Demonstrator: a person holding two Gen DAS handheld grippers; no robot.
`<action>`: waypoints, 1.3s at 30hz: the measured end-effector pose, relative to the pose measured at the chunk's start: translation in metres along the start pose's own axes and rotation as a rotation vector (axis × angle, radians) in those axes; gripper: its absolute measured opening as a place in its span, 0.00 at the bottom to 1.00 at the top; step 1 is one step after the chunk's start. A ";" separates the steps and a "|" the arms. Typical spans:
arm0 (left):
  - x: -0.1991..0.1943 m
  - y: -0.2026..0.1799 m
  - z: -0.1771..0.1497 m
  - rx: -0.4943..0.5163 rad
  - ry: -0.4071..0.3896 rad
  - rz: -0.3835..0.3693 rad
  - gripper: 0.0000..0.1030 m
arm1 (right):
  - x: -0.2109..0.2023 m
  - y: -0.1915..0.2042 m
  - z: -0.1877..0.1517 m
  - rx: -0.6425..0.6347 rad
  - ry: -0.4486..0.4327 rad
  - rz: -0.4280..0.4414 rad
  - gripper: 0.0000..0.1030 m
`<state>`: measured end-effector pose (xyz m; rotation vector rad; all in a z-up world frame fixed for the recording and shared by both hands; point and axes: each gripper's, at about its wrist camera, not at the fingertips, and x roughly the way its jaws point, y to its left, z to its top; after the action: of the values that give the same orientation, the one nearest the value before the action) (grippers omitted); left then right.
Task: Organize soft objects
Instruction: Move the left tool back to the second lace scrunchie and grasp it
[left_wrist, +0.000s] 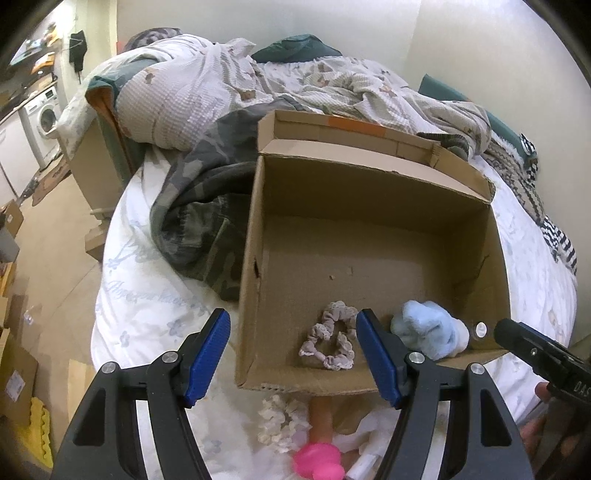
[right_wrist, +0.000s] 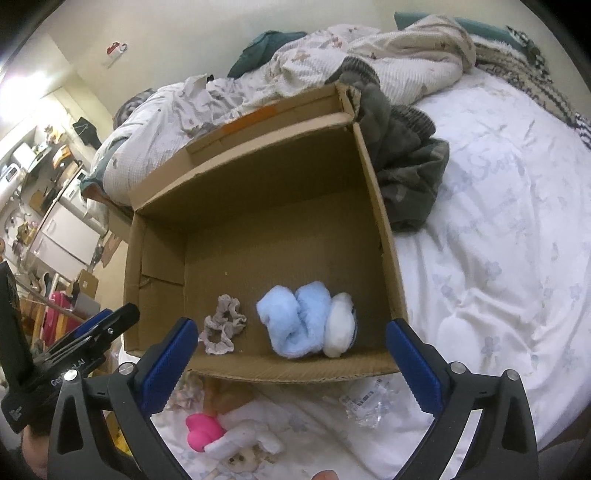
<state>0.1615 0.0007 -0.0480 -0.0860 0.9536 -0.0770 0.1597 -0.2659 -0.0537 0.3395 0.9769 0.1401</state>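
Observation:
An open cardboard box (left_wrist: 369, 192) (right_wrist: 258, 177) sits on the bed. Inside at its near wall lie a beige scrunchie (left_wrist: 328, 341) (right_wrist: 223, 325) and a light blue fluffy item (left_wrist: 428, 332) (right_wrist: 295, 317) with a white part (right_wrist: 341, 325). In front of the box on the bed lie a cream scrunchie (left_wrist: 282, 422), a pink soft toy (left_wrist: 317, 461) (right_wrist: 203, 432) and a small doll with white cloth (right_wrist: 243, 443). My left gripper (left_wrist: 293, 358) is open and empty over the box's near left corner. My right gripper (right_wrist: 291, 362) is open and empty above the box's near wall.
A crumpled duvet (left_wrist: 207, 85), a grey-green camouflage garment (left_wrist: 199, 214) (right_wrist: 406, 173) and patterned clothes (left_wrist: 532, 184) lie on the white bed sheet (right_wrist: 498, 258). A clear plastic wrapper (right_wrist: 365, 402) lies near the box. Boxes and a washing machine (left_wrist: 44, 114) stand on the floor at left.

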 end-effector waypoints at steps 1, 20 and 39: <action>-0.001 0.001 0.000 -0.003 -0.001 0.002 0.66 | -0.002 0.001 -0.001 -0.007 -0.006 0.000 1.00; -0.029 0.039 -0.022 -0.078 0.018 0.098 0.66 | -0.023 -0.013 -0.019 -0.009 0.028 0.011 1.00; 0.018 0.060 -0.048 -0.154 0.228 0.082 0.66 | -0.005 -0.035 -0.031 0.034 0.156 -0.071 1.00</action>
<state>0.1342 0.0566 -0.0973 -0.1830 1.1895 0.0635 0.1298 -0.2930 -0.0779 0.3278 1.1458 0.0860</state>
